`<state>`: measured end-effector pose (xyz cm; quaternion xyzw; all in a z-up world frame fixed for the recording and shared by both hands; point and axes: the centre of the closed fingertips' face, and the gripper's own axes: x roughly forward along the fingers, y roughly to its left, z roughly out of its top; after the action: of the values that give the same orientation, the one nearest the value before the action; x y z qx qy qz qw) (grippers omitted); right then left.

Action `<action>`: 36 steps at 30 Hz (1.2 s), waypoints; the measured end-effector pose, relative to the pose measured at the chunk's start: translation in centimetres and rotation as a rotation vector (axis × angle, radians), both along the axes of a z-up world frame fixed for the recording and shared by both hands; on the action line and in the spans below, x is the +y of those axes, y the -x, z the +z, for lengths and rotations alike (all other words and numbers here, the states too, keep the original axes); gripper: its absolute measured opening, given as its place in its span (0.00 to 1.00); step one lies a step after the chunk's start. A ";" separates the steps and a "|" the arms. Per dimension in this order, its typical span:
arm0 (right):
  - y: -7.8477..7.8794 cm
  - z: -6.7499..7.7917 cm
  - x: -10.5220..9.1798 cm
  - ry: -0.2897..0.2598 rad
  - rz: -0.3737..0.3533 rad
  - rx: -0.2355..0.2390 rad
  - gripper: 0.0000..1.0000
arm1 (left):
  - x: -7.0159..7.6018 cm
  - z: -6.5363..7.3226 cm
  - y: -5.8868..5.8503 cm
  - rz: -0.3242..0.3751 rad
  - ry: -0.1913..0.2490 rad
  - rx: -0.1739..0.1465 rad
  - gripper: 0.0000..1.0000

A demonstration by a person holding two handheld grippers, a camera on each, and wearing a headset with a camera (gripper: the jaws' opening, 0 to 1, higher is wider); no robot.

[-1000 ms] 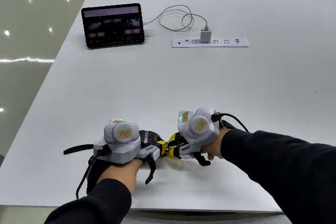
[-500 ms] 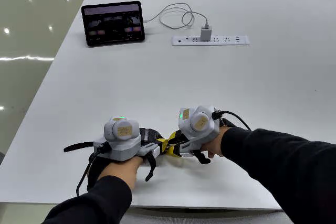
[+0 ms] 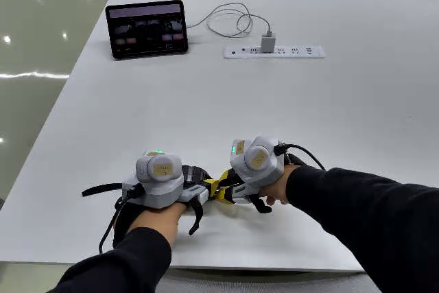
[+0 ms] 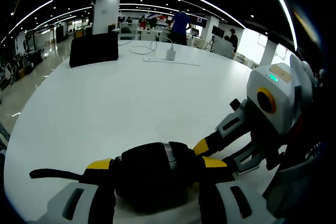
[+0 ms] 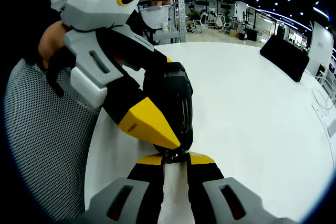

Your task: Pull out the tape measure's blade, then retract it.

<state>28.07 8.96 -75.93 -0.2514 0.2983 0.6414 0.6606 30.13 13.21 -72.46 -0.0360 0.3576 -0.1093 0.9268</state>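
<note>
At the near edge of the white table (image 3: pixel 309 114), the left gripper (image 4: pixel 157 163) is closed around the black tape measure (image 4: pixel 157 178). The tape measure sits on the table. Just to the right, the right gripper (image 5: pixel 176 158) is almost fully closed, pinching the blade tip (image 5: pixel 176 153) right by the case.

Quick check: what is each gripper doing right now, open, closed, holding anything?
Left gripper: closed on the tape measure.
Right gripper: closed on the blade tip, blade not yet pulled out.
</note>
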 end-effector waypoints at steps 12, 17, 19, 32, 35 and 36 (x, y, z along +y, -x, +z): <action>0.2 0.2 -0.5 0.014 -0.020 -0.002 0.14 | -0.4 -0.4 0.5 -0.079 0.015 0.056 0.74; -0.1 0.7 -1.1 0.011 -0.034 -0.007 0.16 | 0.5 0.1 -0.1 -0.064 -0.002 0.033 1.00; -0.3 0.9 -1.4 0.009 -0.047 -0.006 0.19 | 0.5 0.2 0.0 -0.077 0.009 0.032 1.00; -1.2 4.4 -3.5 -0.071 -0.118 -0.041 0.28 | -0.8 3.5 0.0 -0.364 0.068 -0.065 1.00; -1.3 5.0 -4.2 -0.084 -0.134 -0.052 0.32 | -0.5 3.7 0.4 -0.411 0.067 -0.067 1.00; -1.3 5.2 -4.5 -0.090 -0.140 -0.055 0.33 | -0.2 3.7 0.4 -0.411 0.059 -0.066 1.00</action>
<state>29.35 4.50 -70.69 -0.2174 0.2679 0.5993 0.7224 29.70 13.02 -68.76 0.0142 0.3236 -0.3075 0.8947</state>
